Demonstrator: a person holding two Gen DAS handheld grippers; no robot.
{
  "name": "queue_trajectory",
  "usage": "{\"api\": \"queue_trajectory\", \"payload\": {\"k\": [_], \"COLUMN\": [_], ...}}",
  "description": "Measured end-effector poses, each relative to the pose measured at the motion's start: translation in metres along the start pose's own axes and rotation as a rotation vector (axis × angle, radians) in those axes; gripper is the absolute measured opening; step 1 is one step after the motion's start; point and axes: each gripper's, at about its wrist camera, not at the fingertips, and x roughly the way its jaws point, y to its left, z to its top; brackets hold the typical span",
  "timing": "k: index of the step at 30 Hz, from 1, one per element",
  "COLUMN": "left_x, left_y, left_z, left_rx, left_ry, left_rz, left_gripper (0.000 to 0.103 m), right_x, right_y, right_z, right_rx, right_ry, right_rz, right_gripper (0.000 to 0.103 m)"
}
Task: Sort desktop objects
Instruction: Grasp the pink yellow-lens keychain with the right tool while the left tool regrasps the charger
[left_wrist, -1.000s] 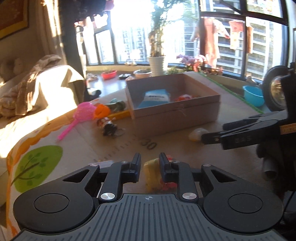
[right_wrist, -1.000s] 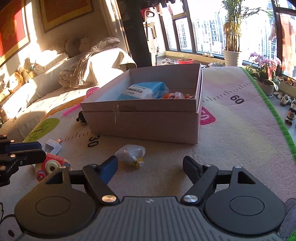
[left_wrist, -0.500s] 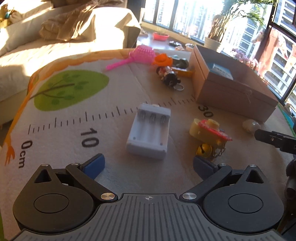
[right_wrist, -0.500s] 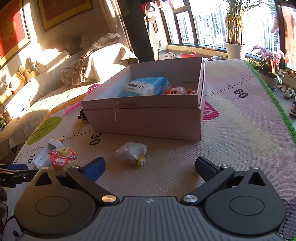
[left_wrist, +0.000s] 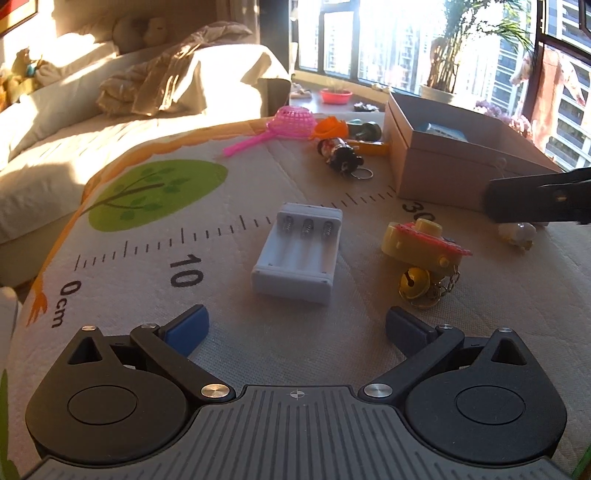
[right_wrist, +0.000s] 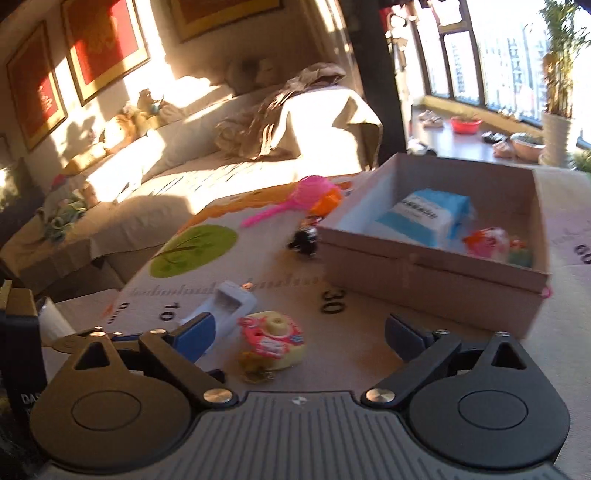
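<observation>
Swinging left since half a second ago, the right gripper (right_wrist: 299, 334) now hangs, jaws apart and empty, over the yellow-and-pink toy keychain (right_wrist: 272, 339); the left gripper (left_wrist: 297, 325), equally wide, faces the white battery holder (left_wrist: 297, 254) mid-frame. Both tools crowd one patch of desk (left_wrist: 369, 332), so a collision seems possible. At upper right, the cardboard box (right_wrist: 424, 273) holds a blue packet (right_wrist: 424, 218) and small toys (right_wrist: 487, 240).

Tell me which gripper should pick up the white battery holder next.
Left. The left gripper is open and lined up straight behind the battery holder. The right gripper, also open, points toward the yellow toy, with the holder off to its left side.
</observation>
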Motion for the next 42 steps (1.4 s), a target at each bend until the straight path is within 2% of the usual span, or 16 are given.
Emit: {"api": "queue_trajectory", "payload": {"k": [2,6,7,8,9,11,16,19,22,27,30,35,36,38,40,42], "left_x": [0.000,0.000,0.000,0.000,0.000,0.000,-0.001,-0.004,-0.014,-0.032,-0.023,0.009,0.013,0.020,0.023,0.025], "left_y": [0.001,0.001,0.002,0.002,0.002,0.002,0.003,0.006,0.007,0.001,0.000,-0.008,-0.008,-0.007,-0.005,-0.003], "left_z": [0.000,0.000,0.000,0.000,0.000,0.000,-0.001,-0.001,-0.001,0.003,0.015,0.035,0.037,0.042,0.043,0.040], "left_rx": [0.001,0.004,0.004,0.003,0.002,0.000,-0.003,-0.016,-0.013,0.052,0.051,0.095,0.088,0.079,0.065,0.064], "left_ry": [-0.001,-0.003,-0.003,-0.003,-0.004,-0.006,-0.011,-0.022,-0.058,-0.113,-0.104,-0.036,-0.022,-0.003,0.014,0.026], "left_rz": [-0.006,-0.013,-0.014,-0.016,-0.018,-0.021,-0.027,-0.041,-0.064,-0.119,-0.070,-0.054,-0.049,-0.048,-0.052,-0.060], "left_gripper": [0.103,0.103,0.103,0.103,0.103,0.103,0.103,0.103,0.103,0.103,0.103,0.103,0.102,0.090,0.064,0.053], "right_x": [0.022,0.054,0.058,0.060,0.061,0.051,-0.002,-0.033,-0.053,-0.077,-0.089,-0.096,-0.096,-0.097,-0.099,-0.102], "right_y": [0.010,0.020,0.021,0.021,0.021,0.019,0.012,0.005,-0.012,-0.044,-0.044,-0.034,-0.031,-0.025,-0.020,-0.018], "right_z": [0.005,0.004,0.003,0.001,0.001,0.001,0.010,0.008,0.000,-0.016,-0.025,-0.032,-0.033,-0.033,-0.032,-0.032], "right_rx": [0.002,-0.008,-0.004,-0.007,-0.011,0.000,-0.024,-0.061,-0.065,0.027,0.019,-0.004,-0.008,-0.024,-0.041,-0.049], "right_ry": [0.061,0.119,0.132,0.143,0.155,0.136,-0.009,-0.077,-0.092,-0.081,-0.090,-0.104,-0.103,-0.107,-0.114,-0.120], "right_rz": [0.013,0.016,0.017,0.011,0.011,0.002,-0.065,-0.167,-0.291,-0.386,-0.393,-0.360,-0.352,-0.338,-0.324,-0.319], "right_gripper": [0.079,0.078,0.070,0.052,0.045,0.045,0.044,0.044,0.043,0.043,0.043,0.043,0.043,0.043,0.043,0.043]}}
